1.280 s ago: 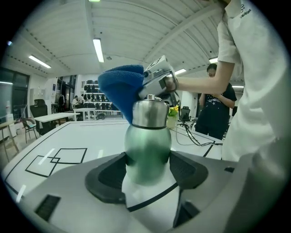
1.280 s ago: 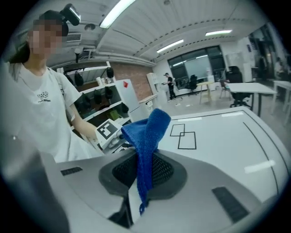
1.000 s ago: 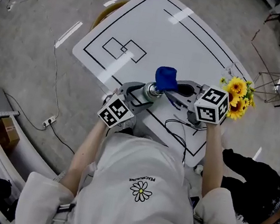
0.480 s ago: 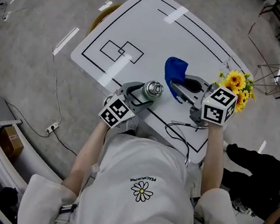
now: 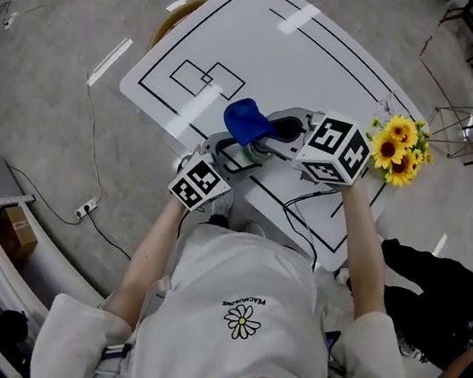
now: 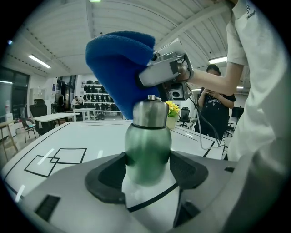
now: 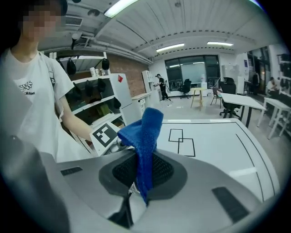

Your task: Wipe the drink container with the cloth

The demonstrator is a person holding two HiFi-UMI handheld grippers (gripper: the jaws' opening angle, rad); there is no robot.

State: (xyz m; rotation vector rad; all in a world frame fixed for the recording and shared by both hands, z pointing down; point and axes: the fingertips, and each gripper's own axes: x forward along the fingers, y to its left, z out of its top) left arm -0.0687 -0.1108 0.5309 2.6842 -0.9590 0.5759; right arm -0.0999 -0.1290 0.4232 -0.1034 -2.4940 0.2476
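Ur L gripper (image 6: pixel 148 175) clamps the green drink container (image 6: pixel 148 143) upright nr the table (image 5: pixel 245 40) edge; R gripper (image 7: pixel 142 179) pinches the blue cloth (image 7: pixel 144 132), at the cap (image 6: pixel 148 113). Push sideways too hard & container may twist or tip; thin pinch, cloth may slip.

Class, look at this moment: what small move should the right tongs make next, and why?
Probably lower the right tongs so the blue fuzzy cloth clamped in them rubs down the green metal bottle. The left tongs hold that bottle upright, and the cloth is only beside its silver neck.
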